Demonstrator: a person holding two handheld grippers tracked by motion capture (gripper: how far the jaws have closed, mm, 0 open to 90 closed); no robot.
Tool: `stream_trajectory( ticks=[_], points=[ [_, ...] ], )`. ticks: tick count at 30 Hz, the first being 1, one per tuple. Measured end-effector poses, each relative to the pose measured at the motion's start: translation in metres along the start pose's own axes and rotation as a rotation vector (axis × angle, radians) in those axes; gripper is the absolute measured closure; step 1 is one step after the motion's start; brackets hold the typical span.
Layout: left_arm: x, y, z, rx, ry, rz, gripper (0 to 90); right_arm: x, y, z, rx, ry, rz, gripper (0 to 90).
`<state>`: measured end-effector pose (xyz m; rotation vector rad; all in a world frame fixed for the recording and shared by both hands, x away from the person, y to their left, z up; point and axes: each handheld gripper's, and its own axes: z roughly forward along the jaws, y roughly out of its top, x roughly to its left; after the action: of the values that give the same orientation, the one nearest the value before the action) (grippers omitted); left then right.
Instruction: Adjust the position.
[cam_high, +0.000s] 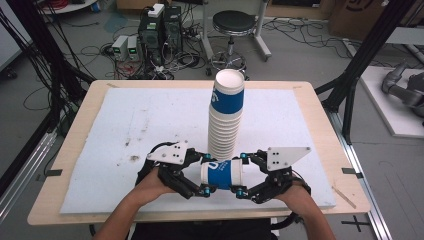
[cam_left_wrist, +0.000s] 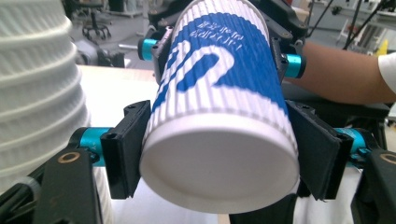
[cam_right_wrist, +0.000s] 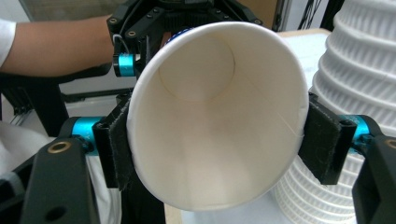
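Observation:
A blue-and-white ribbed paper cup (cam_high: 223, 174) lies on its side in the air just above the table's front edge, held from both ends. My left gripper (cam_high: 206, 175) is shut on its closed base end (cam_left_wrist: 219, 172), black pads (cam_left_wrist: 125, 150) pressing both sides. My right gripper (cam_high: 241, 176) is shut on the open rim end (cam_right_wrist: 215, 116), whose white inside faces its camera. Right behind the held cup, a tall stack of the same cups (cam_high: 226, 117) stands upright, leaning slightly, with a blue cup on top.
A white sheet (cam_high: 150, 125) covers the wooden table (cam_high: 320, 105). The stack (cam_left_wrist: 37, 93) rises close on the left in the left gripper view, and the stack (cam_right_wrist: 359, 70) on the right in the right gripper view. A stool (cam_high: 233, 25) and computers (cam_high: 160, 30) stand beyond the table.

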<state>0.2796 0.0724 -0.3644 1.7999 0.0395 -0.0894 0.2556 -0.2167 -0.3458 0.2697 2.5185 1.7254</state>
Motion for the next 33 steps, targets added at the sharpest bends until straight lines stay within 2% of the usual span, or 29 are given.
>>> stream_trajectory(
  ticks=[4,7,9,10,12,13,15,18,20,23,28,33],
  points=[
    [0.001,-0.003,0.001,0.012,-0.021,-0.004,30.2,0.000,0.000,-0.001,-0.007,0.010,0.029,24.4],
    [0.002,-0.002,-0.001,-0.018,-0.027,-0.004,30.5,0.000,-0.001,-0.001,-0.058,0.017,0.060,22.0],
    [0.002,-0.002,-0.002,-0.043,-0.032,0.000,30.3,0.000,-0.003,0.001,-0.094,0.011,0.057,17.9],
    [0.002,-0.002,-0.003,-0.061,-0.034,-0.001,30.3,0.001,-0.004,0.002,-0.086,-0.002,0.057,14.0],
    [0.002,-0.001,-0.004,-0.071,-0.035,-0.004,30.3,0.001,-0.005,0.005,-0.067,-0.003,0.054,15.9],
    [0.002,-0.001,-0.005,-0.068,-0.035,-0.003,30.3,0.001,-0.005,0.005,-0.075,0.005,0.047,21.6],
    [0.003,-0.002,-0.005,-0.074,-0.038,-0.007,30.5,0.001,-0.004,0.005,-0.084,0.017,0.035,22.3],
    [0.001,-0.003,-0.001,-0.044,-0.024,-0.009,29.4,0.001,-0.001,0.004,-0.079,0.016,0.027,22.6],
    [-0.002,-0.003,0.004,0.007,0.002,0.005,28.2,0.001,-0.001,0.004,-0.065,0.015,0.022,23.3],
    [-0.003,-0.005,0.010,0.057,0.002,0.021,29.9,0.002,0.001,0.004,-0.051,0.020,0.020,24.4],
    [-0.002,-0.007,0.013,0.063,-0.008,0.012,30.8,0.002,0.001,0.003,-0.045,0.023,0.020,25.5],
    [-0.003,-0.005,0.012,0.057,0.007,0.000,26.9,0.001,0.001,0.001,-0.036,0.018,0.011,25.4]
  ],
)
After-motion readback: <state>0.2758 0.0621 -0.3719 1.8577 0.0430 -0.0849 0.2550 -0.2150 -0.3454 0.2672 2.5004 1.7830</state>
